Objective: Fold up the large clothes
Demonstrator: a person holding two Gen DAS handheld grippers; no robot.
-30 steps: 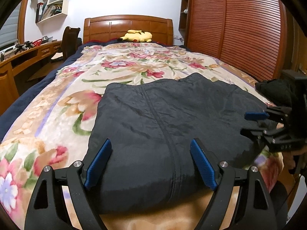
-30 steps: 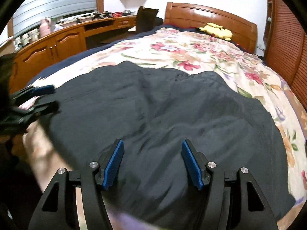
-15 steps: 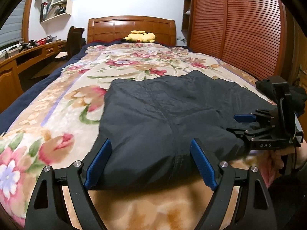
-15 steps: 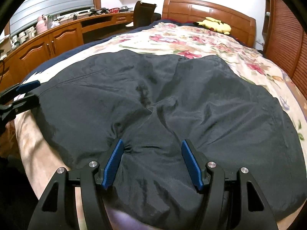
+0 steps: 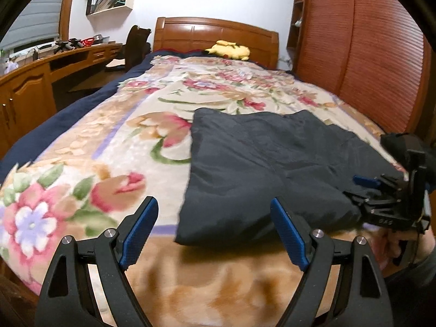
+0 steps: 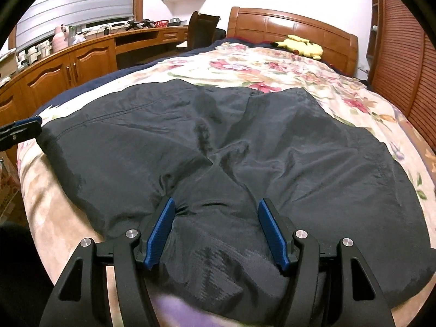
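Note:
A dark padded jacket (image 5: 259,163) lies spread on the floral blanket (image 5: 109,150) at the near end of the bed. My left gripper (image 5: 214,209) is open low over the near edge. The jacket's near left corner sits between its blue pads without touching them. In the right wrist view the jacket (image 6: 245,136) fills the middle. My right gripper (image 6: 215,209) stands open over the jacket's near hem, with a raised fold of cloth between its fingers. The right gripper (image 5: 381,199) also shows at the jacket's near right corner in the left wrist view, and the left gripper (image 6: 24,129) at the left edge of the right wrist view.
A yellow plush toy (image 5: 231,50) rests by the wooden headboard (image 5: 215,35). A long wooden desk (image 5: 27,87) and a chair (image 5: 136,43) run along the left of the bed. A slatted wardrobe (image 5: 368,41) stands on the right.
My left gripper has slid left along the bed's near edge, from the jacket's middle to its left corner. In the right wrist view the cloth has bunched into a fold between the fingers.

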